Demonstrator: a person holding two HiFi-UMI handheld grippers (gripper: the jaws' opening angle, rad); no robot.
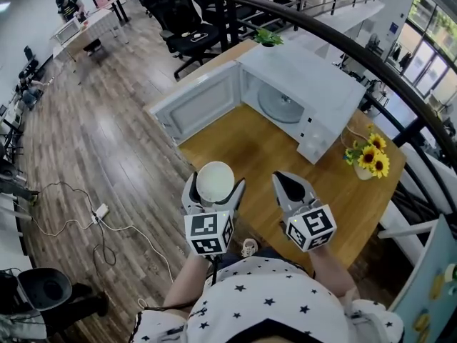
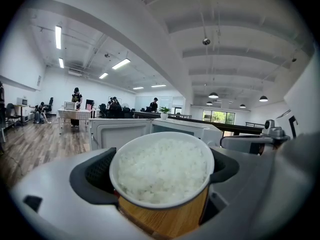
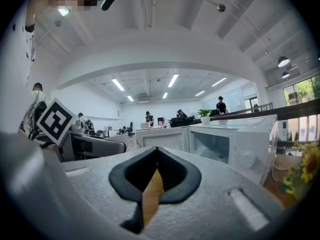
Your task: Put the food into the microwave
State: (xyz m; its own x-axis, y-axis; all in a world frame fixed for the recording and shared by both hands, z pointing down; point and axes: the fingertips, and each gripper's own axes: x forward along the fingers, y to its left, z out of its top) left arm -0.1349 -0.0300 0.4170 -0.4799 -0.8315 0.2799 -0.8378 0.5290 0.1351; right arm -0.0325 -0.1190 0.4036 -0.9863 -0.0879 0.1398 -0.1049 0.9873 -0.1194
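Observation:
A white bowl of rice [image 1: 215, 182] [image 2: 161, 170] is clamped between the dark pads of my left gripper [image 1: 214, 186] [image 2: 162, 171], held above the wooden table [image 1: 250, 148]. My right gripper [image 1: 290, 184] [image 3: 156, 176] hangs beside it on the right, shut with nothing between its jaws. Further back on the table stands the white microwave [image 1: 300, 95] [image 2: 175, 128] [image 3: 230, 141], its door [image 1: 196, 102] swung wide to the left and the glass turntable [image 1: 282, 104] bare inside.
A vase of sunflowers [image 1: 370, 157] [image 3: 306, 169] stands right of the microwave. A dark railing [image 1: 343, 56] curves behind the table. A small potted plant [image 1: 268, 38] sits past the microwave. Cables [image 1: 100, 216] lie on the wooden floor at left.

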